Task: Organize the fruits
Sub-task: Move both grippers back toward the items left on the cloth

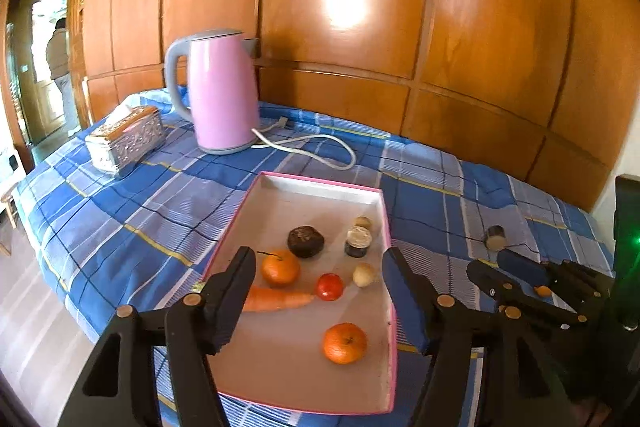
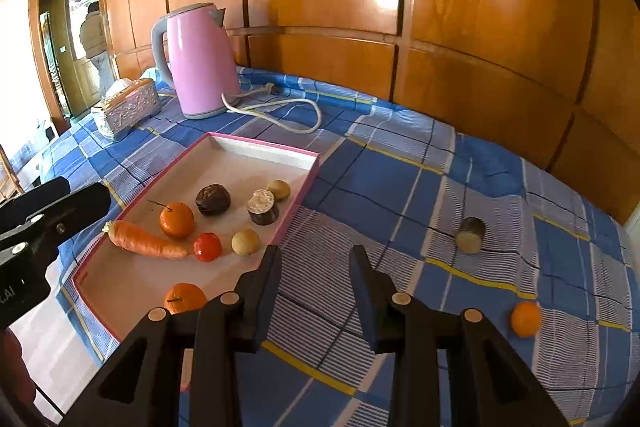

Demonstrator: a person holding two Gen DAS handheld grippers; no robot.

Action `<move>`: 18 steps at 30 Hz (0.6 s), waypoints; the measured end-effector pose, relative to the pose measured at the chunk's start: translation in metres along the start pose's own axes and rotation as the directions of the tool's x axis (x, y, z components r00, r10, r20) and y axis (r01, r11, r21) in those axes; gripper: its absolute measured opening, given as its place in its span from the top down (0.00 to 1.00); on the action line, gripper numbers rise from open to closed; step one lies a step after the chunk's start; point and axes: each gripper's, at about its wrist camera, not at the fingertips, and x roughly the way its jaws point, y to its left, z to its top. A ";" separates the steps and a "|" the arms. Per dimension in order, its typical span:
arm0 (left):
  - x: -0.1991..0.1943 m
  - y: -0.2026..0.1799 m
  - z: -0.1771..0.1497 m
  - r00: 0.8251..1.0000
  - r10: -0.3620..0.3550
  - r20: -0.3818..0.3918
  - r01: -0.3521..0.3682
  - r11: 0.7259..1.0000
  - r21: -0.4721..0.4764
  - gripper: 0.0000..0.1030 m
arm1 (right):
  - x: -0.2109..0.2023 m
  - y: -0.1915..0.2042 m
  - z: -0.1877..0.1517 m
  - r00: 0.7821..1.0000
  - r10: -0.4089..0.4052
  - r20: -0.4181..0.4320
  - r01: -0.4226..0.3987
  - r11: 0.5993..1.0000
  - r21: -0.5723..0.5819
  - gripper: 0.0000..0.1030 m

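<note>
While most of the fruit already lies inside the pink-rimmed tray (image 2: pixel 308 167), two pieces sit on the checked cloth (image 2: pixel 400 187) outside it: a small orange (image 2: pixel 525 319) well off the tray's right side, and a dark cut piece (image 2: pixel 471 235) nearer that side but clear of it. The step in hand looks like fetching one of these strays. The right gripper (image 2: pixel 316 267) hovers just off the tray's right rim, its jaws parted a little with nothing between them. The left gripper (image 1: pixel 318 287) hangs over the tray's near end, jaws apart and empty. Next, the right gripper likely needs to travel away from the tray, straddle a stray piece, and close gently.
</note>
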 end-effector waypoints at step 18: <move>0.005 -0.050 -0.011 0.997 -0.063 -0.049 0.068 0.992 0.106 0.36 | -0.021 -0.064 -0.023 0.996 -0.086 0.011 0.084 0.988 0.131 0.66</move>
